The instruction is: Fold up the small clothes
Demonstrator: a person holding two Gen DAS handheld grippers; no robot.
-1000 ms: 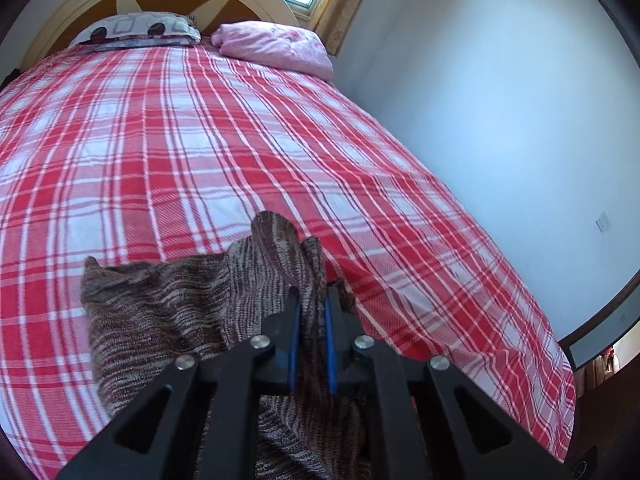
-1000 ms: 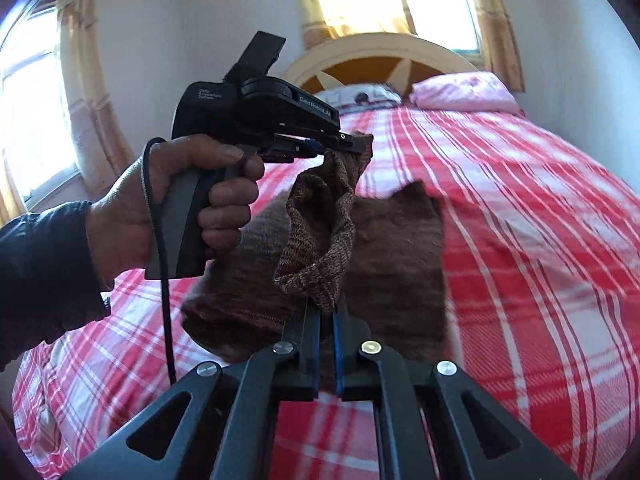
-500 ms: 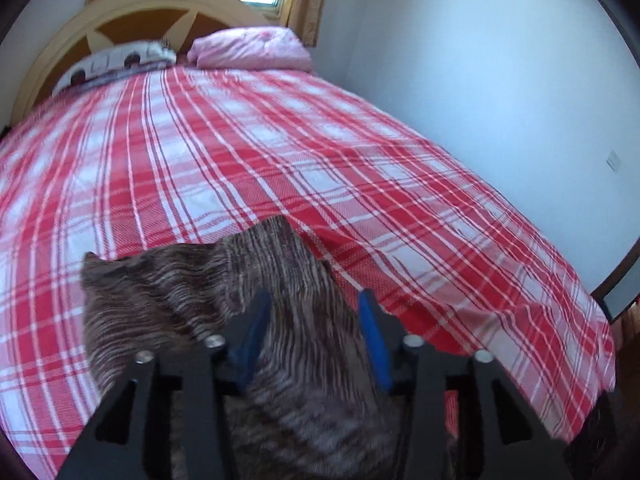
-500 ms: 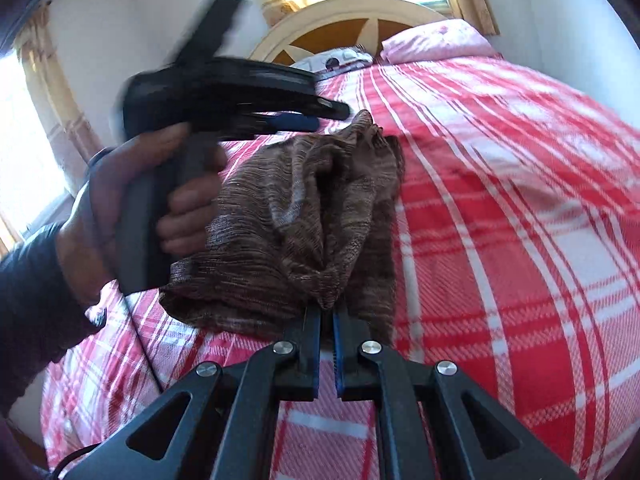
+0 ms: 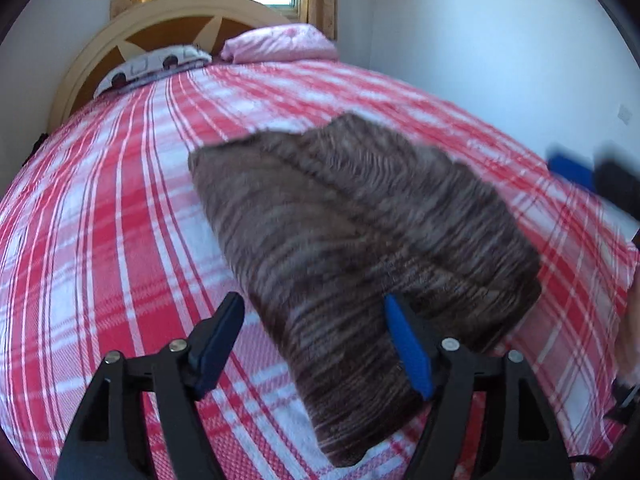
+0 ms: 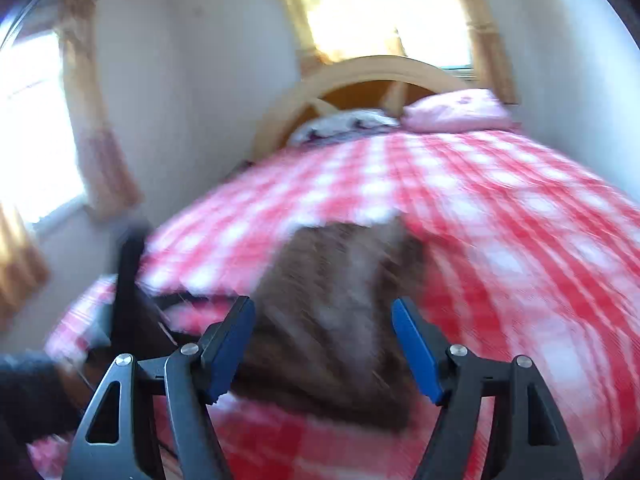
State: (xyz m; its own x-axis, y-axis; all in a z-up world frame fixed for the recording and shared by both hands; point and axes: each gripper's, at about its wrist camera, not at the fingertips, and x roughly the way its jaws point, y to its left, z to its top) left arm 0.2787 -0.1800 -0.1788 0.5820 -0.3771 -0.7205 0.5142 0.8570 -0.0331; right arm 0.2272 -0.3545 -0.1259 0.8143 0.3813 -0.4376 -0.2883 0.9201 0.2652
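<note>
Both tools, left tool [image 5: 312, 344] and right tool [image 6: 322, 344], gape apart, holding nothing. The brown knit garment [image 5: 360, 248] lies folded mid-frame on the plaid bed [image 5: 120, 208]; soft, light, floppy, probably best pinched at a corner edge.

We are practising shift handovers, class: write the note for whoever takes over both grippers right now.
Left gripper: open, empty, over the near edge of the brown knit garment.
Right gripper: open, empty; that view is blurred.
The garment lies doubled over on the red plaid bedspread, held by neither gripper.
Done: one fold appears laid.
Left: probably check the edges, fold again if needed.
</note>
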